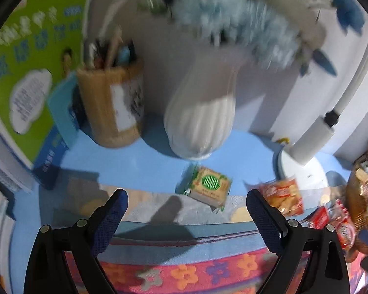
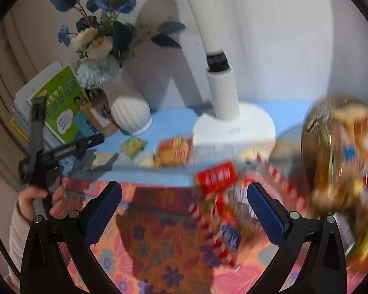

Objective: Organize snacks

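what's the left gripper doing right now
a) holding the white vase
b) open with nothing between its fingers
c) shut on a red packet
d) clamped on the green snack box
b: the left gripper has its jaws spread wide with nothing between them, and the green snack box lies apart from it on the blue table, in front of the white vase.

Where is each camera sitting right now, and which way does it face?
Left wrist: rides the left claw, open, facing the white vase, pen holder and green snack packet; only its own fingers show.
Right wrist: rides the right claw, open, facing the lamp base and red snack packets; the left hand shows.
Shared: vase, green packet, lamp.
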